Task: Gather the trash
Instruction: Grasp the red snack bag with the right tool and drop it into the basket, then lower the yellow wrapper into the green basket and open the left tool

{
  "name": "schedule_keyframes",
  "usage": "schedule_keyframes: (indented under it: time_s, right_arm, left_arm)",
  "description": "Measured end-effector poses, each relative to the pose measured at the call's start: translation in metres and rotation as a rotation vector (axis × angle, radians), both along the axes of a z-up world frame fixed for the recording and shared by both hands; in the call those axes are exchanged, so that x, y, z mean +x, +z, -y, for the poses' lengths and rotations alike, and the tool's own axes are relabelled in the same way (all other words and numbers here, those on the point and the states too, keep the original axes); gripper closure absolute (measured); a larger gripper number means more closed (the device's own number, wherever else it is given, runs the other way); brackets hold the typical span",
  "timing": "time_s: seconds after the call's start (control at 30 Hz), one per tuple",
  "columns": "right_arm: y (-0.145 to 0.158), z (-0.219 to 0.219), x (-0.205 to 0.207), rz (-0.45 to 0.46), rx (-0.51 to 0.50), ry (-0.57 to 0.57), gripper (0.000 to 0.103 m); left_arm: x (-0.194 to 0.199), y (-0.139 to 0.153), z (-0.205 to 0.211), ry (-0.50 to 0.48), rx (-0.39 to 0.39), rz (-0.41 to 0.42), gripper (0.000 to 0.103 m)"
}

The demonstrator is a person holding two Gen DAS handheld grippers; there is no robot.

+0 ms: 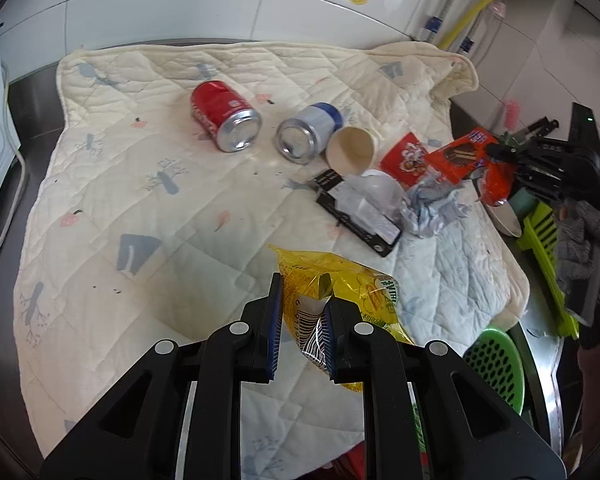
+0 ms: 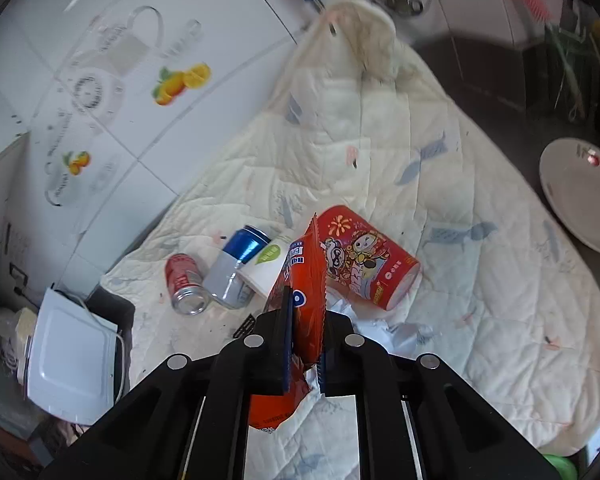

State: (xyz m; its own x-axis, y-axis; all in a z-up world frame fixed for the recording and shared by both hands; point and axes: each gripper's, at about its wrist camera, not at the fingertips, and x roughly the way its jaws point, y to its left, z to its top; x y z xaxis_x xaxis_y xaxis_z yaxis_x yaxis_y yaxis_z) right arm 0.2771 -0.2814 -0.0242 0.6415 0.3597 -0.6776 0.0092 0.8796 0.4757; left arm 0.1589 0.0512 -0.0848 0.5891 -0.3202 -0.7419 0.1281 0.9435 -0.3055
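Trash lies on a cream quilted mat (image 1: 148,184). My left gripper (image 1: 302,312) is shut on a yellow snack bag (image 1: 340,284) near the mat's front edge. My right gripper (image 2: 306,320) is shut on an orange snack wrapper (image 2: 306,280), also seen in the left wrist view (image 1: 466,156) at the mat's right side. A red can (image 1: 224,114), a blue-and-silver can (image 1: 308,132), a paper cup (image 1: 352,150) and a red cartoon cup (image 2: 368,256) lie on their sides. A black packet (image 1: 356,208) and crumpled paper (image 1: 432,204) lie beside them.
A white plate (image 2: 580,192) sits off the mat's right edge. A green colander (image 1: 496,364) and a green rack (image 1: 540,248) stand at the right. A white appliance (image 2: 68,360) with a cord sits at the left. A tiled wall runs behind.
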Motion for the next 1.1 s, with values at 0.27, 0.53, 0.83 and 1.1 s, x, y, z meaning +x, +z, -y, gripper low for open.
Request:
schedule_keyframes:
  time_s: [0.27, 0.53, 0.83, 1.1]
  right_arm:
    - [0.02, 0.019, -0.107, 0.073, -0.116, 0.031, 0.094]
    - [-0.033, 0.052, -0.214, -0.036, -0.303, 0.001, 0.092]
    - [-0.083, 0.084, -0.276, -0.157, -0.285, -0.067, 0.066]
    - [-0.069, 0.099, -0.307, -0.11, -0.276, -0.143, 0.054]
  left_arm:
    - [-0.019, 0.007, 0.045, -0.088, -0.019, 0.02, 0.087]
    - [-0.045, 0.006, 0.096, -0.201, -0.026, 0.015, 0.087]
    - [-0.081, -0.001, 0.158, -0.349, -0.015, -0.01, 0.086]
    - [-0.1, -0.018, 0.207, -0.461, 0.019, -0.053, 0.086]
